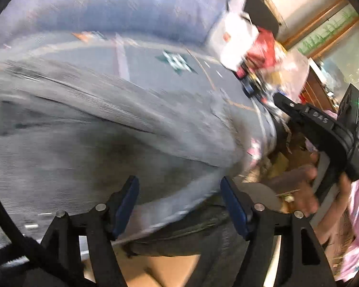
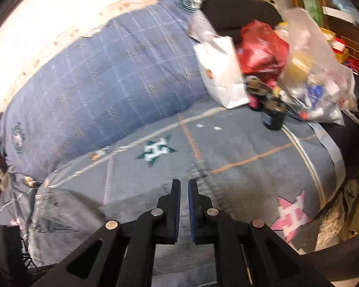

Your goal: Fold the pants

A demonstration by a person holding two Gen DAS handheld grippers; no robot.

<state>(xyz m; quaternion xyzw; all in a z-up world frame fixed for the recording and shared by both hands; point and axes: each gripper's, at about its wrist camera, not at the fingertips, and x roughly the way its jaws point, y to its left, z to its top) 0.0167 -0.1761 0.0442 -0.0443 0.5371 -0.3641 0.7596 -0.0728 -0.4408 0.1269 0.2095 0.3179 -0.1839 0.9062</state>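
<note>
The pants (image 2: 67,217), grey and soft, are seen spread on the sofa seat (image 2: 251,143) toward its front left corner, over a blue patterned cover. In the left wrist view they (image 1: 95,124) fill most of the frame, blurred. The left gripper (image 1: 179,205) is held wide, with cloth lying between the jaws but not pinched. The right gripper (image 2: 184,205) is drawn narrow, almost closed; whether cloth is caught in it cannot be told. Bags (image 2: 263,55) and dark jars (image 2: 272,117) are crowded at the seat's far right corner, well apart from the pants. The fabric is judged light, limp and prone to bunching, so a hold at the waistband or a hem edge is advised, both layers pinched together.
</note>
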